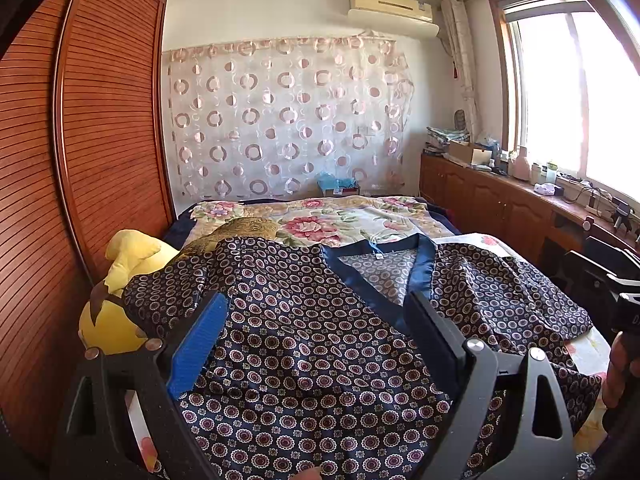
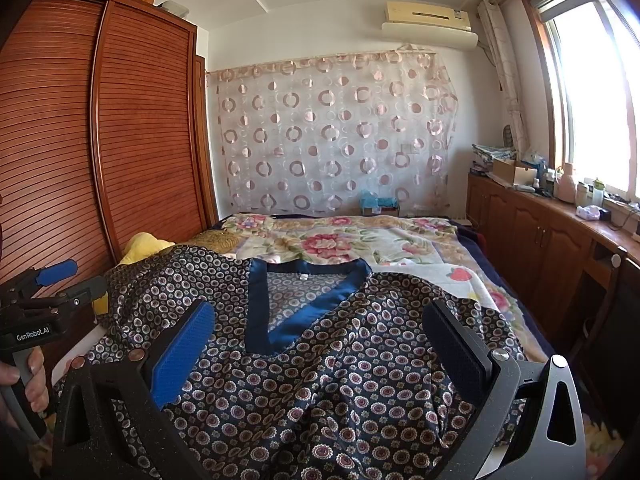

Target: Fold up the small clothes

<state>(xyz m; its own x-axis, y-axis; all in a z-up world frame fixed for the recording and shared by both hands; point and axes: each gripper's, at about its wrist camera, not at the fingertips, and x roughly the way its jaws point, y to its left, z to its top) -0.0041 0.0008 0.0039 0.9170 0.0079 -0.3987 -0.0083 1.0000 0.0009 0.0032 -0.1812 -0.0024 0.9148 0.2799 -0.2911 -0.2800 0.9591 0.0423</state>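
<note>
Left gripper (image 1: 316, 312): jaws spread wide, nothing between them; black angular frame, one finger faced with a ribbed blue pad (image 1: 196, 348), the other dark.
Right gripper (image 2: 320, 320): jaws likewise wide and empty; same black frame, blue ribbed pad (image 2: 182, 354) on one finger, dark ribbed pad on the other.
Below both jaws: garment (image 1: 312, 344), spread front-up on the bed; glossy satin-like cloth, navy ground with small round medallions in maroon and cream, rumpled into soft ridges.
Between and just beyond the jaws: collar band (image 2: 296, 312), plain shiny blue, forming a V; small white tag inside the neck.
Beyond the left jaw of the left gripper: one sleeve draped over a plush toy (image 1: 120, 280), yellow, soft, rounded, with a dark brown tip.
Outside the right gripper's left jaw: the left gripper seen side-on, grey handle held in a hand (image 2: 34, 380).
Right edge of the left wrist view: part of a hand (image 1: 618, 372) on a dark handle.
Under the garment: bedspread (image 1: 352, 220), pale with large pink flowers, smooth and flat.
Far left of the jaws: wardrobe (image 1: 100, 128), red-brown wood, horizontal slats, curved doors.
Straight ahead, far: sheer curtain (image 2: 332, 136) with pink rings and discs.
Far right: low wooden cabinets (image 2: 532, 236), panelled doors, cluttered top under a bright window.
</note>
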